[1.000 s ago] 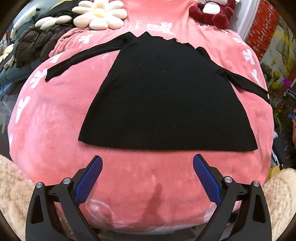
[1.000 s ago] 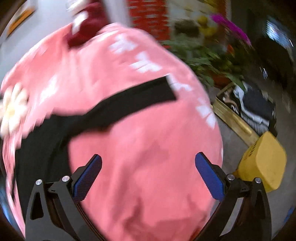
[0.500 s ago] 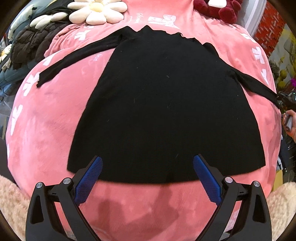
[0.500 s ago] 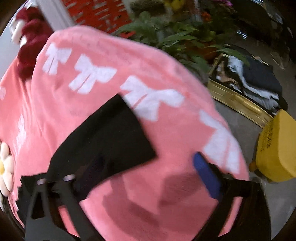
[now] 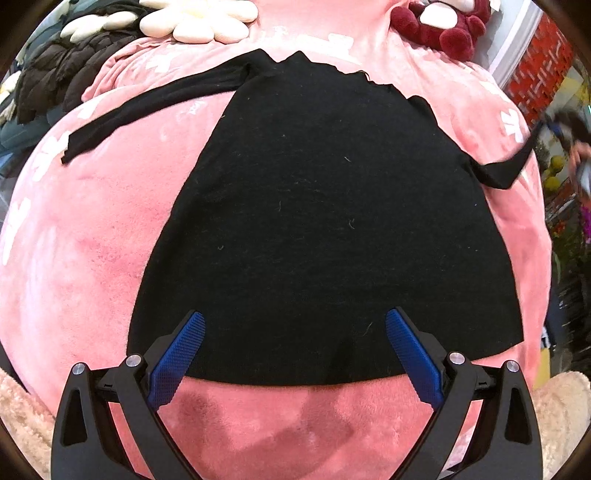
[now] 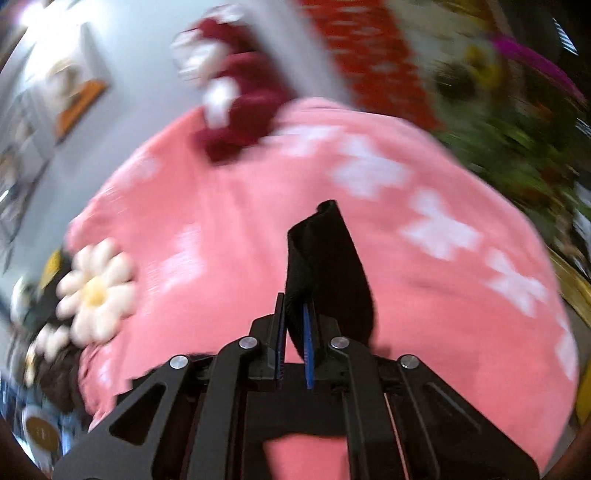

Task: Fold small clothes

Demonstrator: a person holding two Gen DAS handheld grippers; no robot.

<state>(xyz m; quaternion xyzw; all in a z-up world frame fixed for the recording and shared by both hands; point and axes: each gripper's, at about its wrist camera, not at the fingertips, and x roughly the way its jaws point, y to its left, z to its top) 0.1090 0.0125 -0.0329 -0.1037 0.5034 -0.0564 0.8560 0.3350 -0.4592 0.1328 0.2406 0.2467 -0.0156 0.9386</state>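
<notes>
Right wrist view heavily motion-smeared: walls, plants and brick-red patch at top are streaks, details unreadable. Right edge of the left wrist view also blurred; a hand (image 5: 580, 162) shows there only as a smudge, and the tool it carries cannot be made out. Black top (image 5: 314, 221) lies spread flat on the pink blanket (image 5: 74, 258), a plush, short-pile cover printed with white bows, bulging like a dome under the fisheye. Fabric of the top is a fine matte knit flecked with lint; body flares to a wide straight hem. Its left sleeve (image 5: 147, 110) lies out long and flat; its right sleeve (image 6: 328, 266) is lifted off the blanket, a curled strip rising from the right gripper (image 6: 293, 332), whose blue ribbed pads are clamped tight on the cloth. Left gripper (image 5: 293, 339) hangs over the hem, jaws spread wide, nothing between them. Daisy-shaped cushion (image 6: 96, 291) and dark red plush toy (image 5: 443, 26) sit at the far end, the toy cut off by the frame edge.
</notes>
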